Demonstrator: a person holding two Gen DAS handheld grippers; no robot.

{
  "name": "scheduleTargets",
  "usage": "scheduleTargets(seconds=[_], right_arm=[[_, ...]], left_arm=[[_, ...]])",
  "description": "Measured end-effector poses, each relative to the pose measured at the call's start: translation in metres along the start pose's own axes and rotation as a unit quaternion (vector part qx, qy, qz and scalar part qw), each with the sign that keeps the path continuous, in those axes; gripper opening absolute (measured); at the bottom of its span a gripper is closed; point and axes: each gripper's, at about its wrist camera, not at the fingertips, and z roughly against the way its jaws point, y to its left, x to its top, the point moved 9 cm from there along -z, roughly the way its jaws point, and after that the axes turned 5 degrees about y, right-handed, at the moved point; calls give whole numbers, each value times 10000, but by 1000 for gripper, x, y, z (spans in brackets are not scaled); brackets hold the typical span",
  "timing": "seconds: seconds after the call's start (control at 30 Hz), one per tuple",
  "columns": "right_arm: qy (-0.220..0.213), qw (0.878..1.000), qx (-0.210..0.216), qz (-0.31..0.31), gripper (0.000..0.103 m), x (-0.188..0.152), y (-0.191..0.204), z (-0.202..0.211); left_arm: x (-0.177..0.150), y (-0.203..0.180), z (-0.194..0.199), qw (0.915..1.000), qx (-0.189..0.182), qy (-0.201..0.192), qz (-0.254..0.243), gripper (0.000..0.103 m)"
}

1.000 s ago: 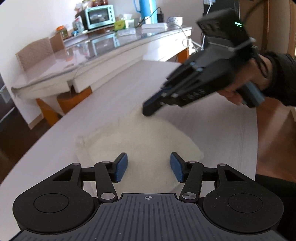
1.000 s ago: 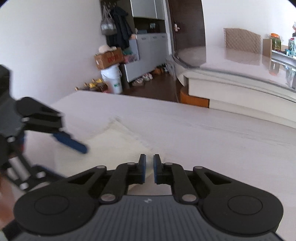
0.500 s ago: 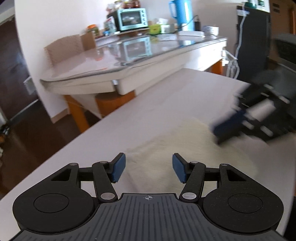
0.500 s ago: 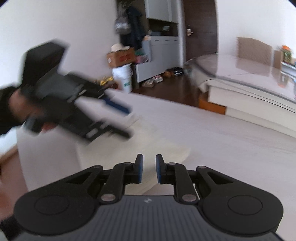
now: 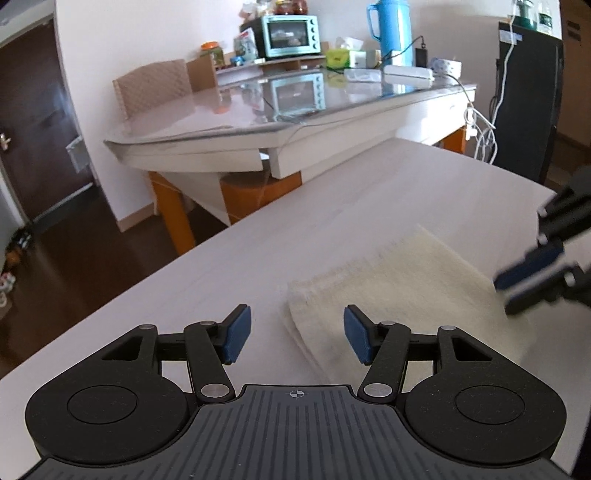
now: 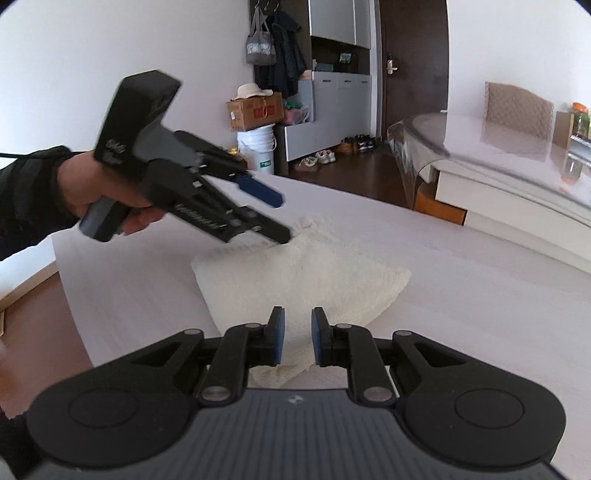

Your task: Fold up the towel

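Towel-wise, the left hand-held gripper (image 5: 297, 338) stands about half open with nothing between its blue pads (image 5: 236, 334), hanging just above the near left corner of the cream, fluffy folded towel (image 5: 402, 291). In the right wrist view that same left hand-held gripper (image 6: 284, 218) is gripped by a hand (image 6: 92, 188) in a dark sleeve, its lower finger reaching down to the far edge of the towel (image 6: 306, 280); whether it touches the cloth cannot be told through the blur. The right hand-held gripper (image 6: 297, 339) has its jaws set narrowly apart with nothing pinched, and it sits over the near corner of the towel. In the left wrist view it shows blurred at the right edge (image 5: 532, 273), over the far right side of the cloth. The towel lies flat in stacked layers on the pale wood-grain worktop (image 5: 332, 221). Beyond the worktop stands a glass-topped dining table (image 5: 258, 110) carrying a turquoise toaster oven (image 5: 290, 37) and a blue thermos jug (image 5: 391, 31).
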Motion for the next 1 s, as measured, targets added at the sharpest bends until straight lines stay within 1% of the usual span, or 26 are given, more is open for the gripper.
scheduleTargets(seconds=[0.13,0.27,0.33,0.53,0.7,0.83,0.97,1.0], right_arm=[[-20,9999,32,-101,19,-6,6,2],[-11,9998,-13,-212,19,-9,8,-1],[39,9997,-74,-243,19,-12,7,-4],[80,9995,-243,-162,19,-13,9,-7],[144,9988,-468,97,19,-13,15,-9],[211,9981,-535,220,20,-13,17,-11],[244,9962,-603,580,20,-14,18,-13],[267,9957,-601,651,22,-14,17,-13]], left_arm=[[-12,-4,5,9999,34,61,123,62],[-14,-9,7,9997,54,73,209,62],[-13,-12,7,9998,17,62,193,62],[-13,-17,4,9999,58,78,60,62],[-18,-17,4,9999,90,92,97,63],[-23,-18,5,9997,114,91,172,63],[-29,-20,10,9994,162,45,296,63],[-31,-22,12,9993,174,36,322,63]])
